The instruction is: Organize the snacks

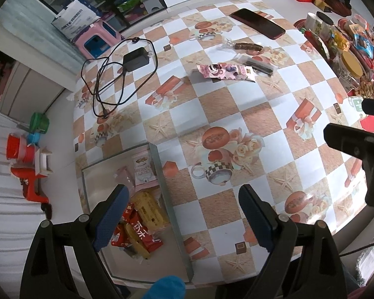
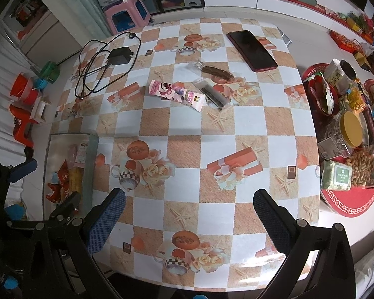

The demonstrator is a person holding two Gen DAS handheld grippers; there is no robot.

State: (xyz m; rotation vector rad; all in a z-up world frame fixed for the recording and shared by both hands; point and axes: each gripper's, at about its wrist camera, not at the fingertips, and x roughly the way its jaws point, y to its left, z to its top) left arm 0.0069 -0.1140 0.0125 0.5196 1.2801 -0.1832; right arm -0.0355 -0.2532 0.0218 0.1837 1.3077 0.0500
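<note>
Three snacks lie loose on the checkered tablecloth (image 2: 187, 124), grouped toward its far half: one pink snack packet (image 2: 178, 94) with cartoon print, one clear-wrapped dark bar (image 2: 213, 94) just beside its right end, and one clear-wrapped brown stick (image 2: 215, 72) a little farther back. One dark red phone (image 2: 251, 51) rests beyond them to the right, and one black charger (image 2: 119, 55) with its looped cable sits at the far left.

One clear glass box (image 1: 162, 189) stands at the table's near left corner. Inside it are one pink-and-white packet (image 1: 145, 172) at the far end, one yellow packet (image 1: 150, 211) in the middle and several red packets (image 1: 137, 234) at the near end; their exact number cannot be told, since they overlap.

The left gripper (image 1: 184, 221) has its jaws spread wide and carries nothing; its left finger (image 1: 111, 220) hangs over the box and its red packets, while the other is over bare tablecloth beside the box wall. The right gripper (image 2: 189, 221) is likewise spread apart with nothing between its pads, hovering above the near edge of the table. All three loose snacks lie well ahead of both grippers, apart from them, with open checkered cloth between.

One round red tray (image 2: 349, 201) crowded with jars, nuts and wrapped treats stands off the table to the right.
</note>
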